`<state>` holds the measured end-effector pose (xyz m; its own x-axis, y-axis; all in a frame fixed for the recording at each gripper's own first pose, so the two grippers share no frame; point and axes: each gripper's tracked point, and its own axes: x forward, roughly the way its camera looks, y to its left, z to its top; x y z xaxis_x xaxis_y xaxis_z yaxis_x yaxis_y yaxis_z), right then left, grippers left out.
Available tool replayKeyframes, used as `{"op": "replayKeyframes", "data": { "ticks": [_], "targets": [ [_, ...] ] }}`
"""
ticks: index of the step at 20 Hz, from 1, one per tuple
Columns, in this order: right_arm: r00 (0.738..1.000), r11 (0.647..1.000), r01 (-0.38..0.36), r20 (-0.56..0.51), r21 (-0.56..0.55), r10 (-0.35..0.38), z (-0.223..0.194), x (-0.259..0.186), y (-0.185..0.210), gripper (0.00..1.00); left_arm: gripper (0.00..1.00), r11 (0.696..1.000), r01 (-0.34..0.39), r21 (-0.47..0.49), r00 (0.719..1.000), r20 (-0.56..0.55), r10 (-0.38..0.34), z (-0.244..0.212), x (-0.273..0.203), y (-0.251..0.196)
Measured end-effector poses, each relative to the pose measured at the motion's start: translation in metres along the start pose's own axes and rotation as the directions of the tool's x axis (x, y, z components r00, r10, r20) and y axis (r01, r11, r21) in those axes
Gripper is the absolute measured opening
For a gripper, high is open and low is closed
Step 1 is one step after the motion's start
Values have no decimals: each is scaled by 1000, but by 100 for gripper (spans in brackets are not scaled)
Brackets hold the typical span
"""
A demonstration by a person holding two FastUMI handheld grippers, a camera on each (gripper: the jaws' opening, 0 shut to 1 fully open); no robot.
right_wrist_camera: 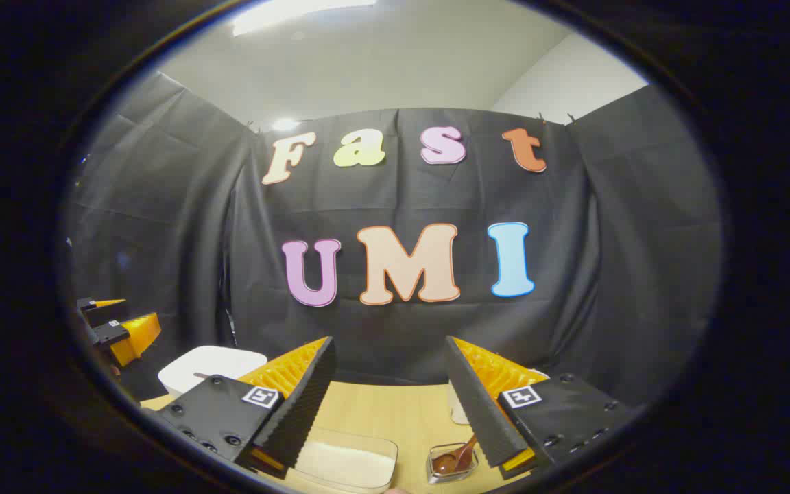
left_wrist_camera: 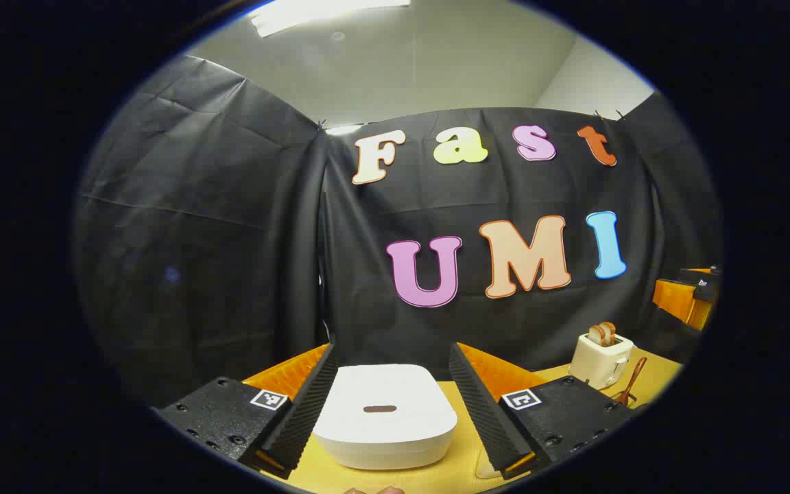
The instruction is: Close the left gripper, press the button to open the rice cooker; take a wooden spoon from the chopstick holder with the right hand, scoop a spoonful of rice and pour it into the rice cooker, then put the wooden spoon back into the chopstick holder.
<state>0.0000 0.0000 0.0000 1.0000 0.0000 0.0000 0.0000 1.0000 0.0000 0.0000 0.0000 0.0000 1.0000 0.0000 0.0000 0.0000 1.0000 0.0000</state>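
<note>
In the left gripper view, the left gripper [left_wrist_camera: 391, 387] has its two fingers spread wide and holds nothing. The white rice cooker [left_wrist_camera: 387, 417] sits on the yellow table [left_wrist_camera: 463, 439] directly ahead, framed in the gap between the fingers, with its lid down and a dark oval button [left_wrist_camera: 379, 409] on top facing the camera. The fingers flank the cooker without touching it. Farther off to the right a white toaster [left_wrist_camera: 599, 360] stands with slices of bread [left_wrist_camera: 602, 333] upright in its slots, and just beside it a wooden spoon [left_wrist_camera: 631, 385] leans with its handle up. The right gripper [left_wrist_camera: 684, 293] shows at the far right edge, well apart from the cooker.

In the right gripper view, the right gripper [right_wrist_camera: 389, 384] also has its fingers spread apart and empty. Below and between them, near the left finger, lies a clear rectangular container of white rice [right_wrist_camera: 345, 464] on the table [right_wrist_camera: 395, 412]. Just beside the right finger sits a small clear holder [right_wrist_camera: 451, 464] with a wooden spoon's bowl [right_wrist_camera: 455, 458] resting in it; the finger hides the handle's upper part. The rice cooker [right_wrist_camera: 211, 365] lies off to the left, beyond the left finger, and the left gripper [right_wrist_camera: 117, 328] shows at the far left edge above it.
</note>
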Motion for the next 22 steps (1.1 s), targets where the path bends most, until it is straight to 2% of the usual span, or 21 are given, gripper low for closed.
{"op": "replayKeyframes", "data": {
  "ticks": [8, 17, 22],
  "targets": [
    [1000, 1000, 0, -22, -3, 0, -6, 4, -5, 100, 96, 1000, 17, -1, 1000, -24, -17, -8, 2, -11],
    [999, 999, -25, -48, -25, 24, -13, 8, 1, 100, 97, 1000, 5, 8, 999, -43, -5, -9, 7, -11],
    [998, 998, -52, -44, -28, 50, -13, 5, 8, 100, 94, 1000, 1, 19, 999, -38, 0, -7, 8, -8]
  ]
}}
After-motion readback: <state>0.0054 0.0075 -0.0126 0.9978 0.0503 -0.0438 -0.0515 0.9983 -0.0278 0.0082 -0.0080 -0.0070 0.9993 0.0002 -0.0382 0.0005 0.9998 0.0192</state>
